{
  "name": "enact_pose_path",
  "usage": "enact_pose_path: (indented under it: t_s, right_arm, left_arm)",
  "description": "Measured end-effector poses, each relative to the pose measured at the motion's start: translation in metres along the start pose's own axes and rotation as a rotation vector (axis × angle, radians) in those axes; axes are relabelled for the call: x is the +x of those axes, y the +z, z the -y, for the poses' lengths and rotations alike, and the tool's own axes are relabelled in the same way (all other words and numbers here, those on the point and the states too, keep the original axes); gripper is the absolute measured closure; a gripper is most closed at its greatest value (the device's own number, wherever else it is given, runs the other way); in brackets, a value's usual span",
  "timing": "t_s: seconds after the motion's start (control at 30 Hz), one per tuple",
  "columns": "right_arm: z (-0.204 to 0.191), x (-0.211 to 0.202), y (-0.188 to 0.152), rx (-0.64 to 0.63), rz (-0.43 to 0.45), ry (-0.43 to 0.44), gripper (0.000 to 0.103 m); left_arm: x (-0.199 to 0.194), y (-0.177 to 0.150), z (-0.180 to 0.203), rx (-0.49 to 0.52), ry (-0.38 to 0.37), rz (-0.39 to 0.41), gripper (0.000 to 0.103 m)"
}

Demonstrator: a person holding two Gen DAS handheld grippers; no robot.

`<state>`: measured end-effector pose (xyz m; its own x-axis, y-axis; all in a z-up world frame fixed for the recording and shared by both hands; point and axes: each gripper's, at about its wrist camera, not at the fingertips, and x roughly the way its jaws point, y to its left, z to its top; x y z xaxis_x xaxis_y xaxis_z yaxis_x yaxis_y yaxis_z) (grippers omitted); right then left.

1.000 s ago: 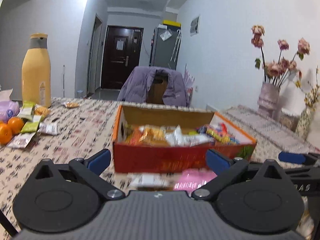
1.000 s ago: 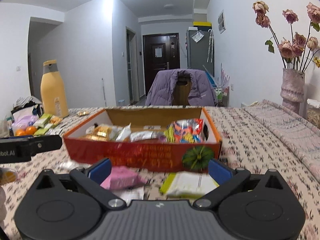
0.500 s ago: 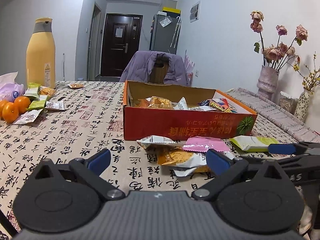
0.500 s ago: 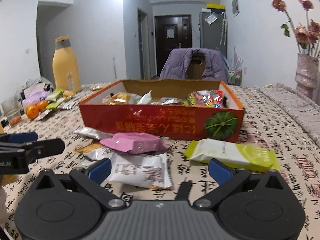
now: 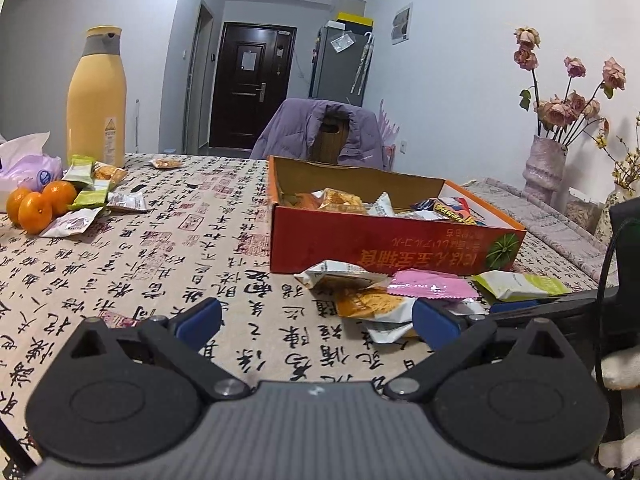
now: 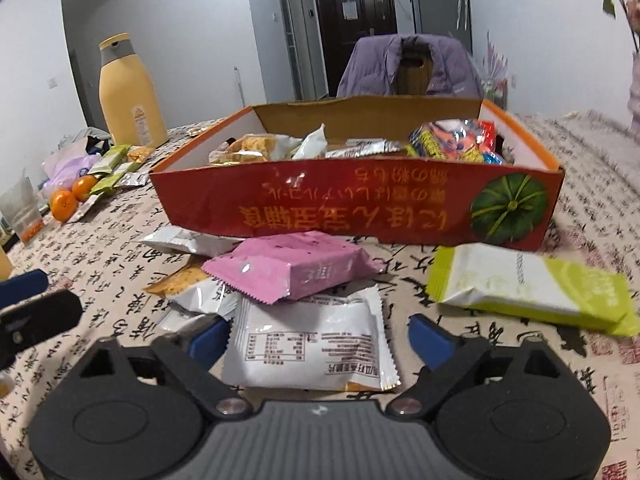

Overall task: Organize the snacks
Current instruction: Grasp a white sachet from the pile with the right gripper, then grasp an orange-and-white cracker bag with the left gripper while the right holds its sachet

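A red cardboard box (image 6: 360,208) with several snack packets inside stands mid-table, also seen in the left wrist view (image 5: 384,248). Loose packets lie in front of it: a pink one (image 6: 296,268), a green-and-white one (image 6: 532,288) and a white one (image 6: 308,344). My right gripper (image 6: 318,338) straddles the white packet; its jaws are closing, and the pads do not press on it. My left gripper (image 5: 316,320) stands open over bare tablecloth, left of the pile, with an orange-and-white packet (image 5: 372,304) by its right finger.
A tall yellow bottle (image 5: 96,100), oranges (image 5: 36,208), a tissue pack and several more packets sit at the far left. A plastic cup (image 6: 22,212) stands near the left edge. A vase of dried roses (image 5: 546,168) is at the right, a jacket-draped chair (image 5: 320,132) behind the table.
Both grippers sank and tipped down toward the table. The right one came in over the white packet, and its jaws narrowed a little.
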<state>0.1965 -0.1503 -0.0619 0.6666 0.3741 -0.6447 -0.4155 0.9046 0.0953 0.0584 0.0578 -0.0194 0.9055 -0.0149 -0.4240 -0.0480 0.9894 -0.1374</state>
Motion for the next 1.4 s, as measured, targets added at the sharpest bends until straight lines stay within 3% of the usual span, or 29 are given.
enact_pose_path:
  t_s: [0.1, 0.53, 1.1, 1.4]
  right_arm:
    - [-0.004, -0.001, -0.002, -0.026, 0.007, 0.01, 0.026]
    - [0.004, -0.019, -0.01, -0.005, 0.05, 0.044, 0.044]
    - [0.03, -0.062, -0.028, 0.003, 0.15, -0.064, 0.045]
    - [0.047, -0.075, -0.034, 0.019, 0.191, -0.143, 0.045]
  left_arm:
    - [0.001, -0.001, -0.002, -0.006, -0.002, -0.005, 0.0]
    - [0.002, -0.005, -0.004, -0.021, 0.002, -0.022, 0.0]
    - [0.006, -0.003, 0.0, -0.019, 0.001, -0.041, 0.0]
    - [0.014, 0.0, 0.02, 0.011, -0.043, -0.068, 0.0]
